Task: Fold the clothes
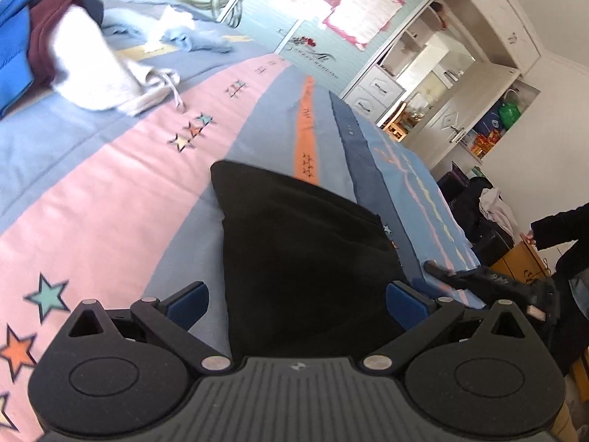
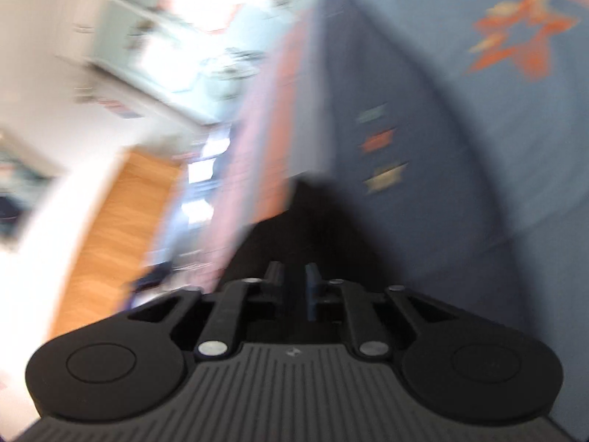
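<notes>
the left hand-held gripper is spread wide, its blue pads either side of a black garment that lies on the bed; the cloth runs up between the fingers, but the pads do not press it; the bed wears a striped cover in pink, blue and orange with small stars; farther up the bed sits a heap of clothes, blue, maroon and white, with a drawstring trailing onto the pink stripe; beyond it lies a crumpled pale blue piece; at the bed's edge the right hand-held gripper shows in the left view, held by a person in a dark sleeve; white cupboards line the wall behind; the right wrist view is badly blurred, yet the right hand-held gripper's fingers stand close together, pinching the black garment over the blue cover.
</notes>
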